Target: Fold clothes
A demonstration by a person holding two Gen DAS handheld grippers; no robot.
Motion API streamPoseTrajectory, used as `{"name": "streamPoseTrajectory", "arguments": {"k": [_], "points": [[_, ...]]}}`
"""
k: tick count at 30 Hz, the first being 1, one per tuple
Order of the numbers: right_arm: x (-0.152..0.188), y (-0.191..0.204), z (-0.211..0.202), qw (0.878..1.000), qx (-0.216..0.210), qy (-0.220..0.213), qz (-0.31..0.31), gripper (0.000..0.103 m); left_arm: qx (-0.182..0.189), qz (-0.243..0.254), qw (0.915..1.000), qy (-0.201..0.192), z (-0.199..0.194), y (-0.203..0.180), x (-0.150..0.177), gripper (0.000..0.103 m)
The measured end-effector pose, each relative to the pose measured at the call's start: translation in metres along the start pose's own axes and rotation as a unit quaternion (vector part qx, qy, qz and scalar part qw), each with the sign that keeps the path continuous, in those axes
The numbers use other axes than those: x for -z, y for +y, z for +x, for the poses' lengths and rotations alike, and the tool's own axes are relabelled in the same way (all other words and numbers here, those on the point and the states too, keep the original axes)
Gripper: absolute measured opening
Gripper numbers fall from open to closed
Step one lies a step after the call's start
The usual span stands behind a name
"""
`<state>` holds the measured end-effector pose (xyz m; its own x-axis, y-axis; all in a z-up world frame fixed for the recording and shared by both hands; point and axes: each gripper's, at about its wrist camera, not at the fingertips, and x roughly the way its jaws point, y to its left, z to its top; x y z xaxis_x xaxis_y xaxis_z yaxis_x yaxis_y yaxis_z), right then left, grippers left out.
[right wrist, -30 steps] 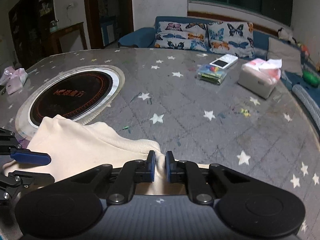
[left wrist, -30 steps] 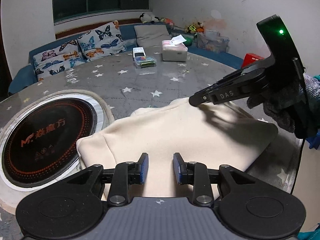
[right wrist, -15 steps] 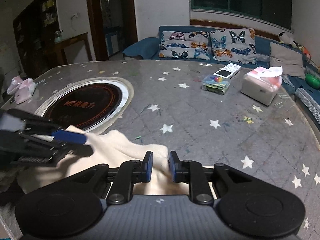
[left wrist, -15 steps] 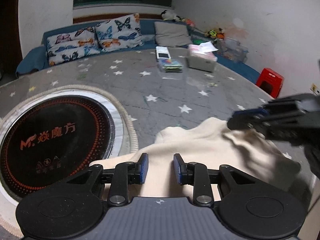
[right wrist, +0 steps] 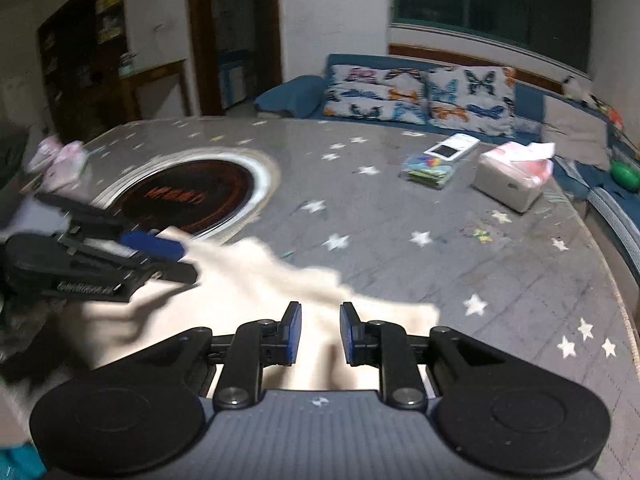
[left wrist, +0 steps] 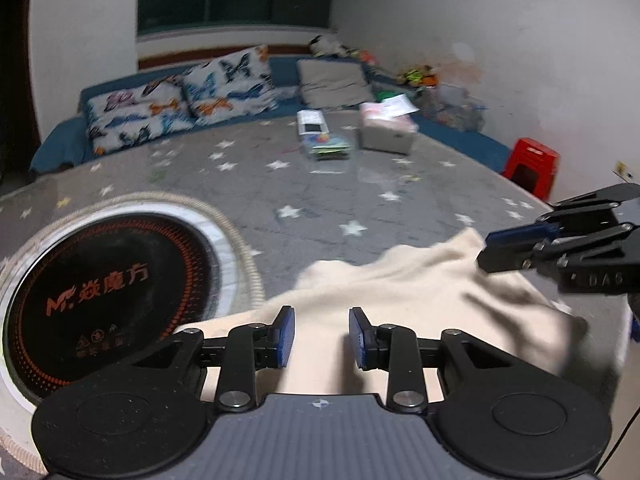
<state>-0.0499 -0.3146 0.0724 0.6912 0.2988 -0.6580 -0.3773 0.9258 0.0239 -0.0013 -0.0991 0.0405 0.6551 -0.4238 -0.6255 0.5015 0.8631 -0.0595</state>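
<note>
A cream garment (left wrist: 404, 300) lies folded in a heap at the near edge of the grey star-patterned table (left wrist: 280, 184); it also shows in the right wrist view (right wrist: 256, 292). My left gripper (left wrist: 322, 336) is open above its near part, with nothing between the blue pads. My right gripper (right wrist: 320, 334) is open above the garment's right part. In the left wrist view the right gripper (left wrist: 520, 246) shows over the garment's far right corner. In the right wrist view the left gripper (right wrist: 160, 256) shows over the left end.
A round black induction plate (left wrist: 100, 296) is set in the table left of the garment. A tissue box (left wrist: 386, 132), a clear box (left wrist: 328, 148) and a white device (left wrist: 312, 122) stand at the far side. A blue sofa with butterfly cushions (left wrist: 180, 104) and a red stool (left wrist: 532, 164) lie beyond.
Both grippers have risen and tilted back above the garment. The right gripper's jaws have widened from nearly shut on the cloth to open, and the cloth has dropped out.
</note>
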Motion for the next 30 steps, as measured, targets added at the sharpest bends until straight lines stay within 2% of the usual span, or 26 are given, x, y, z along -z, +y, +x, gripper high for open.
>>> {"name": "streamPoseTrajectory", "arguments": {"k": [6, 13, 19, 23, 30], "points": [[0.016, 0.029, -0.012, 0.999, -0.031, 0.001, -0.025, 0.019, 0.020, 0.027, 0.9994, -0.001, -0.016, -0.023, 0.017, 0.033], [0.030, 0.049, 0.010, 0.998, -0.034, 0.017, -0.042, 0.021, 0.015, 0.024, 0.9996, 0.008, -0.015, -0.028, 0.032, 0.033], [0.036, 0.039, -0.013, 0.999, -0.019, 0.010, -0.027, 0.020, 0.011, 0.008, 0.9999, 0.005, -0.022, -0.021, 0.036, 0.033], [0.048, 0.023, -0.016, 1.000, -0.013, 0.023, 0.004, 0.021, 0.010, -0.003, 0.9999, 0.003, -0.024, -0.018, 0.038, 0.033], [0.022, 0.006, -0.015, 1.000, 0.002, 0.000, 0.010, 0.021, 0.006, -0.018, 0.9998, 0.002, -0.027, -0.013, 0.036, 0.034]]}}
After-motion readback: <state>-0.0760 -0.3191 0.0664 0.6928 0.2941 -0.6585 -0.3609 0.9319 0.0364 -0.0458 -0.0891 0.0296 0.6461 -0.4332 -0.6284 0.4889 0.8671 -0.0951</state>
